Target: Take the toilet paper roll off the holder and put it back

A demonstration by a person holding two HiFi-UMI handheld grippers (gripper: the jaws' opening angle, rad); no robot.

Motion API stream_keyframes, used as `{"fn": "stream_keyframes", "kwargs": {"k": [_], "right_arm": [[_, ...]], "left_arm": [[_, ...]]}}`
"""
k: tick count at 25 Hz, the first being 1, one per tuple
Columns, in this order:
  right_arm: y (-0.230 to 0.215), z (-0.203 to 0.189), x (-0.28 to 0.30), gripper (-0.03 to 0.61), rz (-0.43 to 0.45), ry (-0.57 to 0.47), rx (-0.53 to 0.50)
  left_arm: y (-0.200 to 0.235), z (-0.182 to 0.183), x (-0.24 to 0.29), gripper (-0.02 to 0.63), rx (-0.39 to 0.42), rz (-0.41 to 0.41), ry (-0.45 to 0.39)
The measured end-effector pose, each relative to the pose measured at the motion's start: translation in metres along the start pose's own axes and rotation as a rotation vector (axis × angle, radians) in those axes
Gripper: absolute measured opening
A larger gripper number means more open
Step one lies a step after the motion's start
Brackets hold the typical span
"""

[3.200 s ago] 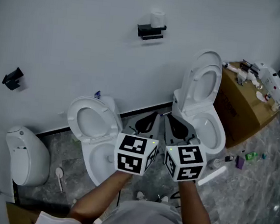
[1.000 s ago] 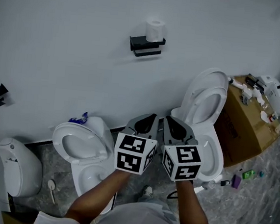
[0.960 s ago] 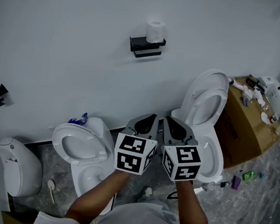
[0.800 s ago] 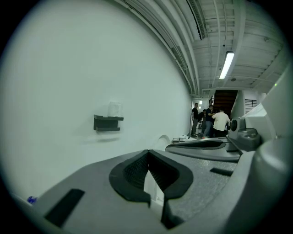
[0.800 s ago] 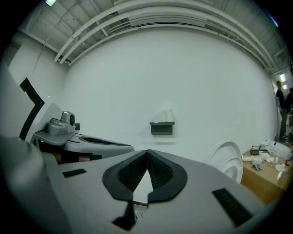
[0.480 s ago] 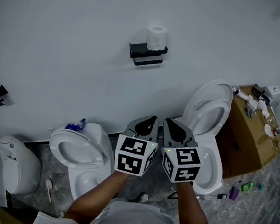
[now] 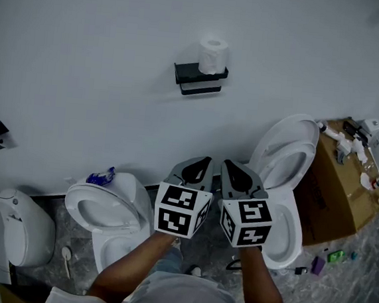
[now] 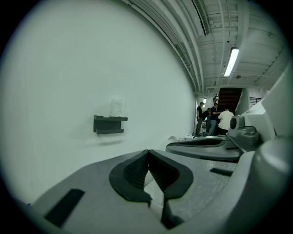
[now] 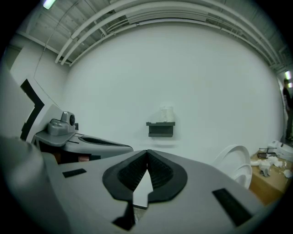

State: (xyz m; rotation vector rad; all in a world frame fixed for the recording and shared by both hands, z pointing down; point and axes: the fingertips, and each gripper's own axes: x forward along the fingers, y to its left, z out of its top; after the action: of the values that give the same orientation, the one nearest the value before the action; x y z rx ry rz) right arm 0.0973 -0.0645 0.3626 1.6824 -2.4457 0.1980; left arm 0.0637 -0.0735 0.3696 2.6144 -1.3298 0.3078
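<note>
A white toilet paper roll [image 7: 213, 56] stands upright on a black wall holder [image 7: 200, 76], high on the white wall. My left gripper [image 7: 198, 170] and right gripper [image 7: 235, 172] hang side by side well below it and away from the wall, both pointing toward it. In the left gripper view the roll [image 8: 117, 108] and holder [image 8: 110, 124] sit up and to the left of my shut left gripper [image 8: 147, 154]. From the right gripper view, the roll [image 9: 166, 114] and holder [image 9: 160, 129] are straight ahead above my shut right gripper [image 9: 147, 153]. Neither gripper holds anything.
Two white toilets with raised lids stand against the wall, one at left [image 7: 107, 214] and one at right [image 7: 286, 190]. A cardboard box [image 7: 342, 189] with loose items is at far right. A white fixture [image 7: 18, 234] sits at the lower left. Several people [image 8: 213, 119] stand far off.
Both grippers have moved together toward the wall, still side by side and shut. The holder and roll sit slightly lower in the head view, and the toilets have slid down.
</note>
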Motion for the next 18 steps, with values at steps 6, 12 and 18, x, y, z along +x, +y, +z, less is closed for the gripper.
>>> {"fn": "stream_keyframes", "kwargs": {"k": [6, 12, 18], "right_arm": [[-0.010, 0.007, 0.038, 0.002, -0.018, 0.001, -0.009], [-0.017, 0.022, 0.087, 0.002, -0.032, -0.004, -0.009], [-0.021, 0.041, 0.128, 0.002, -0.052, -0.015, -0.016]], "left_arm": [[0.027, 0.010, 0.032, 0.005, -0.003, -0.020, -0.007], [0.066, 0.030, 0.063, 0.005, 0.002, -0.037, -0.019], [0.102, 0.049, 0.087, 0.003, 0.008, -0.053, -0.025]]}}
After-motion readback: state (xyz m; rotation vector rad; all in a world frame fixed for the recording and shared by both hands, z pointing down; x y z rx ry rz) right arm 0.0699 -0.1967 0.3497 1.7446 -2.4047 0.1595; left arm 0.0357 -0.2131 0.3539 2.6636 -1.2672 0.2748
